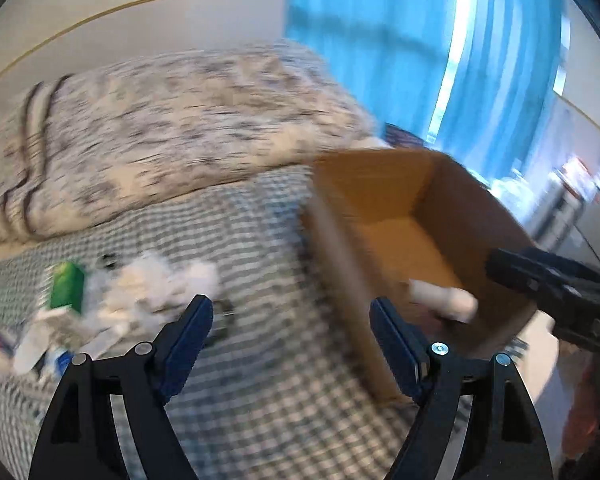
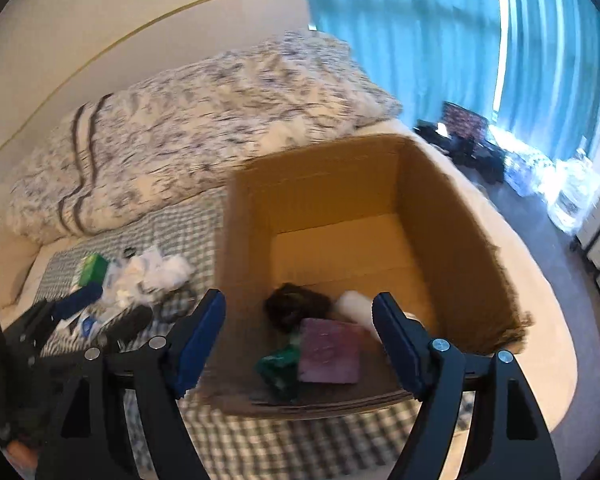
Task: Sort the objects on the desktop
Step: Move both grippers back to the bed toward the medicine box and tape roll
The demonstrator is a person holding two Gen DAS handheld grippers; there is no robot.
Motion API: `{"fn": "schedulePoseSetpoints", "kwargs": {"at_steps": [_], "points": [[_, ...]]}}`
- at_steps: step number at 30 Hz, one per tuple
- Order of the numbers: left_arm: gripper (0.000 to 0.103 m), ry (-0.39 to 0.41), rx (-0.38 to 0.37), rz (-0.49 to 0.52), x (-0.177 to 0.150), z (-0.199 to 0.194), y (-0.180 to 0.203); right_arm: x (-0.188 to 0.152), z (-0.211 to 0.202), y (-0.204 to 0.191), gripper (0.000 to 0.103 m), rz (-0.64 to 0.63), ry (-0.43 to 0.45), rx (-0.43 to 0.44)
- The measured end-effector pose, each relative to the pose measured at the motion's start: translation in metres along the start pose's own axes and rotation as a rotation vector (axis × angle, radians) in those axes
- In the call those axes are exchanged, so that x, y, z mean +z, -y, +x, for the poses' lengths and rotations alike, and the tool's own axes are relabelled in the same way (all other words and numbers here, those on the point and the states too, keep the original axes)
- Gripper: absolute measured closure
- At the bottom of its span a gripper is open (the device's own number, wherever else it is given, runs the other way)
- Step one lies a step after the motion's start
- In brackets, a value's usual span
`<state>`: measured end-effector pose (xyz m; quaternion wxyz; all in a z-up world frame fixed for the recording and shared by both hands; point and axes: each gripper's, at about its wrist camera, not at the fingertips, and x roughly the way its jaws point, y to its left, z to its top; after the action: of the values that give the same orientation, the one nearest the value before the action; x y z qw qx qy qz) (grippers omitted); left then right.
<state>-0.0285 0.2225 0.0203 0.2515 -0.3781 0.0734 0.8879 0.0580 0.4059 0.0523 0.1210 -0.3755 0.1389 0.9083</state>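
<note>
Both grippers hang wide open, holding nothing. The left gripper (image 1: 290,312) is over the checked sheet (image 1: 260,240), between the clutter (image 1: 140,292) and the box (image 1: 452,200). The right gripper (image 2: 299,312) hovers above the box's (image 2: 452,216) near end — inside lie a purple block (image 2: 330,354), a dark lump (image 2: 296,304), something green (image 2: 278,368) and a white piece (image 2: 354,304). The clutter (image 2: 140,276) — a green carton (image 2: 94,268), white crumpled bits — lies left of the box, blurred.
</note>
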Motion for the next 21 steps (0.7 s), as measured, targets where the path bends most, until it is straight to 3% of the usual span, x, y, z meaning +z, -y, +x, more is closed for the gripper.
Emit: {"fn": "schedulePoseSetpoints", "kwargs": {"at_steps": [8, 11, 13, 16, 19, 21], "points": [[0.019, 0.063, 0.251, -0.169, -0.023, -0.057, -0.133, -0.014, 0.005, -0.093, 0.027, -0.112, -0.023, 0.121], [0.016, 0.072, 0.403, -0.174, -0.048, -0.071, -0.172, -0.024, 0.018, -0.128, 0.027, -0.137, -0.044, 0.158], [0.014, 0.067, 0.454, -0.177, -0.064, -0.073, -0.191, -0.029, 0.031, -0.151, 0.027, -0.144, -0.070, 0.181], [0.014, 0.033, 0.485, -0.222, -0.092, -0.069, -0.228, -0.038, 0.053, -0.182, 0.027, -0.144, -0.109, 0.219], [0.014, 0.005, 0.456, -0.309, -0.118, -0.058, -0.263, -0.045, 0.073, -0.218, 0.027, -0.162, -0.143, 0.239], [0.007, -0.016, 0.451, -0.364, -0.132, -0.049, -0.285, -0.048, 0.084, -0.239, 0.026, -0.173, -0.162, 0.248]]}}
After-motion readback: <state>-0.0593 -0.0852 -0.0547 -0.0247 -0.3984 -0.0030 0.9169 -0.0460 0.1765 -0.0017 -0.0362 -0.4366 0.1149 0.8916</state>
